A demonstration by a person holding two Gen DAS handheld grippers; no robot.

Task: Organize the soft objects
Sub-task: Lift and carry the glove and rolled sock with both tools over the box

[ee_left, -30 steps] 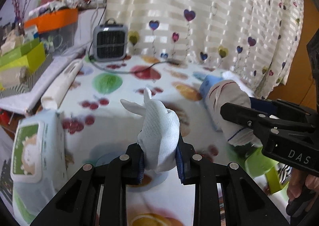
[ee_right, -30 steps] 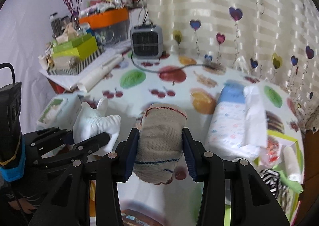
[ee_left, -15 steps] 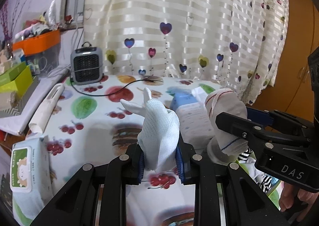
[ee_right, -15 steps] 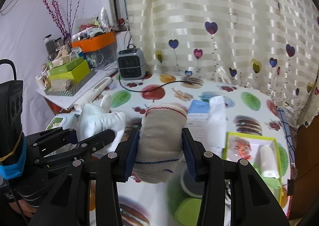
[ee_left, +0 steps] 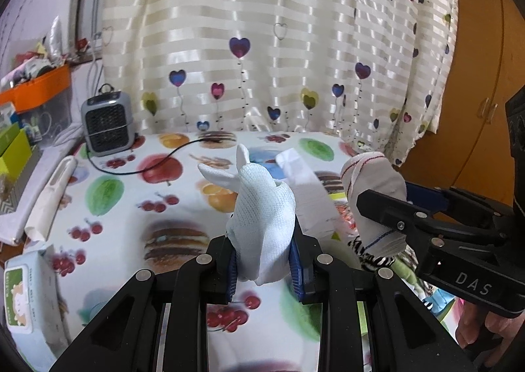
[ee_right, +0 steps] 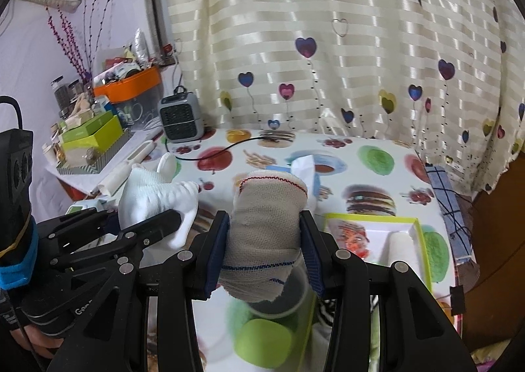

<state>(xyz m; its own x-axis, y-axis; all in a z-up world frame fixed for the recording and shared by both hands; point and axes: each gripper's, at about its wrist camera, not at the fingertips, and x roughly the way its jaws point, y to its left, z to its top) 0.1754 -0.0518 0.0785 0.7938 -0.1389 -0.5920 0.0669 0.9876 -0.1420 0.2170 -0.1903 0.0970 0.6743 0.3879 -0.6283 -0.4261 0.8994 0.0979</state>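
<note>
My left gripper (ee_left: 262,270) is shut on a white knit glove (ee_left: 262,224) that stands up between the blue pads, its fingers pointing away. My right gripper (ee_right: 264,257) is shut on a rolled beige glove (ee_right: 267,227) with a red-stitched cuff and a blue line. Both are held above the fruit-print table. In the left wrist view the right gripper (ee_left: 387,214) and its beige glove (ee_left: 370,181) show at the right. In the right wrist view the left gripper (ee_right: 147,224) with the white glove (ee_right: 154,198) shows at the left.
A lime-rimmed tray (ee_right: 416,240) with a white roll (ee_right: 400,250) lies at the right. A green cup (ee_right: 265,336) sits under the right gripper. A blue-white packet (ee_left: 298,181), a grey fan heater (ee_left: 106,124), a wipes pack (ee_left: 24,299) and a cluttered shelf (ee_right: 92,135) surround the table (ee_left: 131,207).
Both grippers, still holding their gloves, have risen and swung right across the table: the heater and wipes slid left, and the lime tray and curtain came into view.
</note>
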